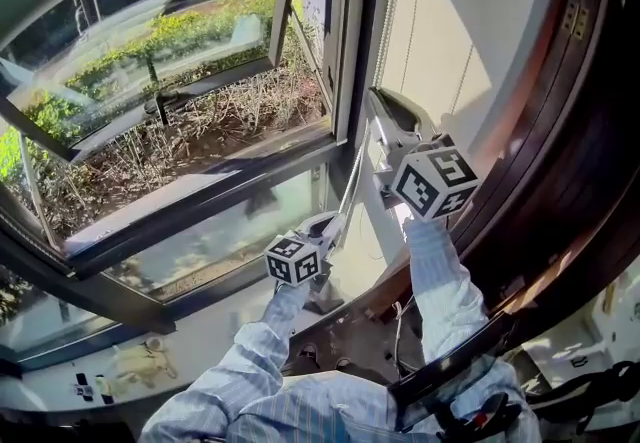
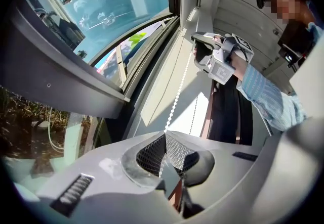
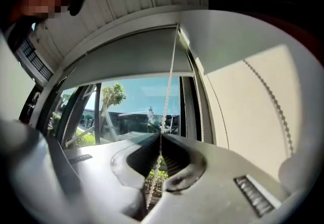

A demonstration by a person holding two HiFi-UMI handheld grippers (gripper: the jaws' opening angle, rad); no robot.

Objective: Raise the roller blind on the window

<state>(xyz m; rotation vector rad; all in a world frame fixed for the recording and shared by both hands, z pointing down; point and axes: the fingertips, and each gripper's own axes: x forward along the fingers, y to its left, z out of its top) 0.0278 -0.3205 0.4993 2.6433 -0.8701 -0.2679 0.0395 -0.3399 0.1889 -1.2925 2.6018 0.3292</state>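
**Window** (image 1: 150, 41): far left. The sash is swung outward, with shrubs beyond the glass.

**Roller blind** (image 3: 126, 56): a grey band across the top of the window, seen in the right gripper view. The glass below it is bare. Judged to be soft fabric that creases easily, so it is best not gripped directly.

**Left tool** (image 1: 330, 223): the lower of the two. It is pressed together, pinching the bead chain (image 1: 352, 176) between its mesh pads.

**Bead chain**: runs in a straight line from the left tool up to the right tool, just beside the window's right frame, then on to the right end of the blind.
- Handling (judged): light and thin, limp unless kept under tension. The small round beads are likely to slip through a loose pinch.
- Where to hold: clamp squarely across the beads. Take it on the strand that lifts the blind, and pull steadily along the chain's own line, not sideways.

**Right tool** (image 1: 380, 101): the higher of the two. It is closed on the same chain, which passes between its pads.

**Wall** (image 1: 470, 11): pale and sunlit, to the right of the chain.
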